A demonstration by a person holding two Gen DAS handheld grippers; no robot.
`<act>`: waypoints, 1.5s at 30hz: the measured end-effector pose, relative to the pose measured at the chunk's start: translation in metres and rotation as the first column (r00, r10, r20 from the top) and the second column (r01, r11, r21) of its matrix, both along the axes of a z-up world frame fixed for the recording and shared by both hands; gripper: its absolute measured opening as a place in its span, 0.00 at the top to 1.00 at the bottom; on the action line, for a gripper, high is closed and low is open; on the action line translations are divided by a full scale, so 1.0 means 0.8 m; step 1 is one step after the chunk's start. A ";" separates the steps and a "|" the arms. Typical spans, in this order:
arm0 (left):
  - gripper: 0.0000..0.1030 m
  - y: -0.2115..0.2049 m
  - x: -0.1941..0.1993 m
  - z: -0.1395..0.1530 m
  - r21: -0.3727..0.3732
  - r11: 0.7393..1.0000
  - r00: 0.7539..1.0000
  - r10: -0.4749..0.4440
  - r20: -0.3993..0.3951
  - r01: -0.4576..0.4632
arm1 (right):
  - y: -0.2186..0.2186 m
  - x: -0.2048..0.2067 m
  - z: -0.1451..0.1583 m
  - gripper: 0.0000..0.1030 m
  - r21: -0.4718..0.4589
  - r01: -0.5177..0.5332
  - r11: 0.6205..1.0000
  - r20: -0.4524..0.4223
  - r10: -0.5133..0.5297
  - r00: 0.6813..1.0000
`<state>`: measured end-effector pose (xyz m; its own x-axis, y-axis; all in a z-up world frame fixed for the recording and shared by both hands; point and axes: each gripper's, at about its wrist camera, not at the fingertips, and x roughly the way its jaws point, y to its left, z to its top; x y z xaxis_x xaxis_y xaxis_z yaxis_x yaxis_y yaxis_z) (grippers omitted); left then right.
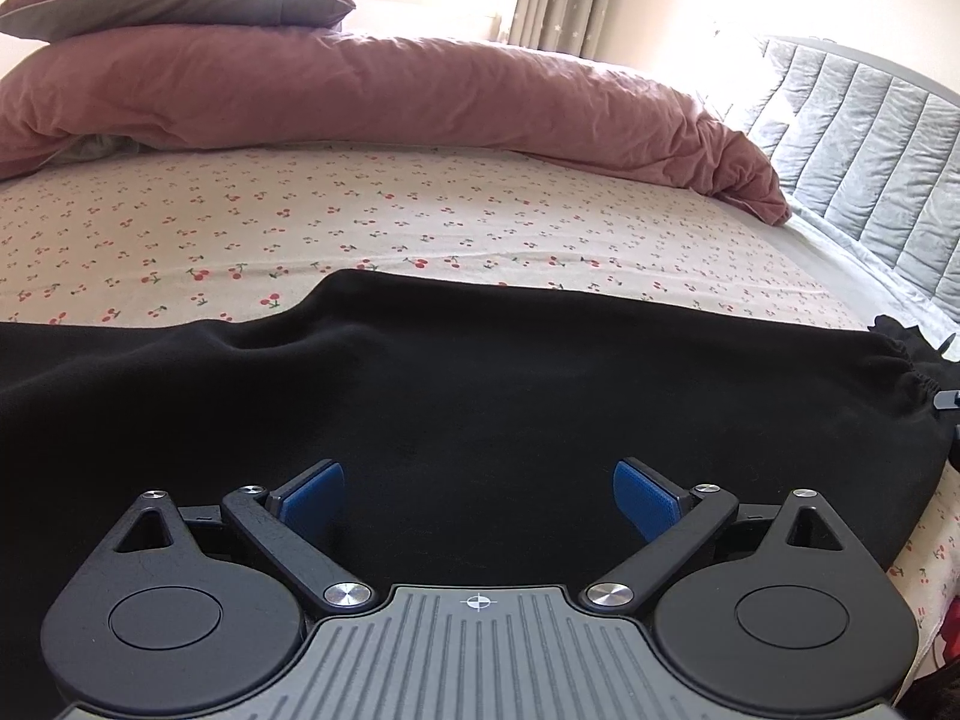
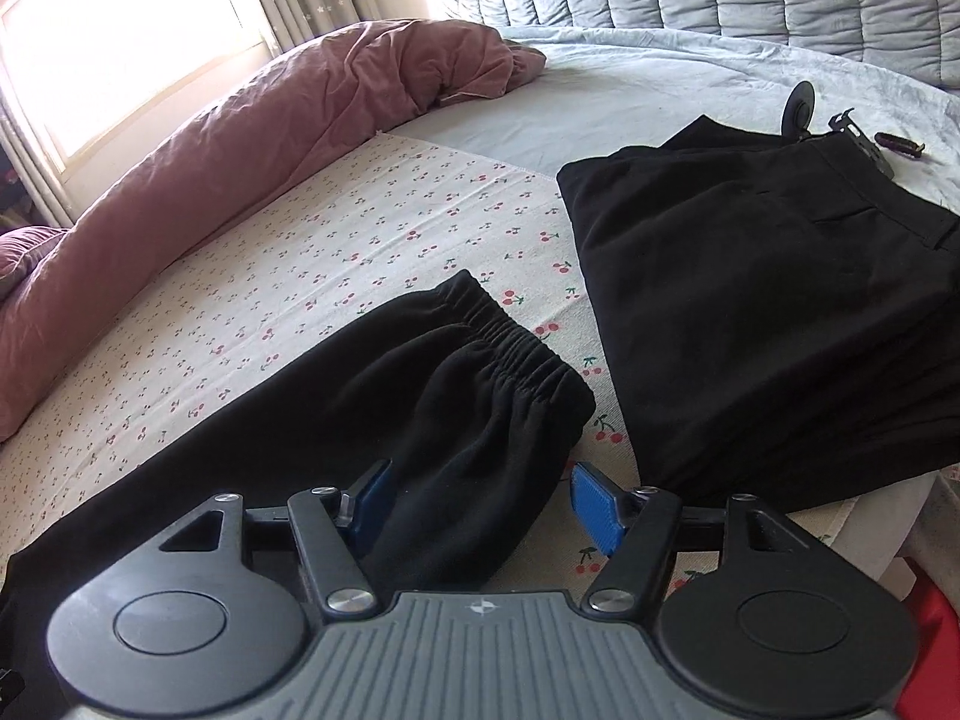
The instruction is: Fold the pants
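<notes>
Black pants (image 1: 456, 396) lie spread across the cherry-print bed sheet (image 1: 420, 222). In the right wrist view their elastic waistband (image 2: 510, 342) points to the far right. My left gripper (image 1: 478, 501) is open, low over the middle of the pants, blue pads apart. My right gripper (image 2: 480, 507) is open, its jaws standing either side of the near edge of the pants (image 2: 420, 420) by the waistband, not closed on the cloth.
A pile of folded black garments (image 2: 780, 312) lies right of the waistband, with a hanger clip (image 2: 852, 132) behind it. A rolled pink duvet (image 1: 360, 90) and pillow (image 1: 180, 0) lie at the far side. A grey quilted headboard (image 1: 870, 138) stands at the right.
</notes>
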<state>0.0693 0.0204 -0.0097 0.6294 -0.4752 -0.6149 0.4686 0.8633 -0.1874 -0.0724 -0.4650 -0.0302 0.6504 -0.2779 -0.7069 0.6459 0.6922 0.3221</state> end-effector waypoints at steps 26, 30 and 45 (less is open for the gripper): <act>0.05 0.007 0.011 0.003 -0.221 0.975 0.993 -0.052 -0.110 0.026 | 0.187 0.081 0.044 0.86 -0.417 -0.439 0.796 0.110 0.524 0.845; 0.06 0.011 0.016 -0.001 -0.308 0.951 0.985 -0.072 -0.158 0.020 | 0.259 0.108 0.025 0.85 -0.389 -0.621 0.680 0.018 0.680 0.733; 0.32 0.033 0.055 -0.036 -0.563 0.824 0.924 -0.157 -0.348 -0.071 | 0.367 0.093 0.023 0.49 -0.355 -0.875 0.329 -0.101 0.917 0.386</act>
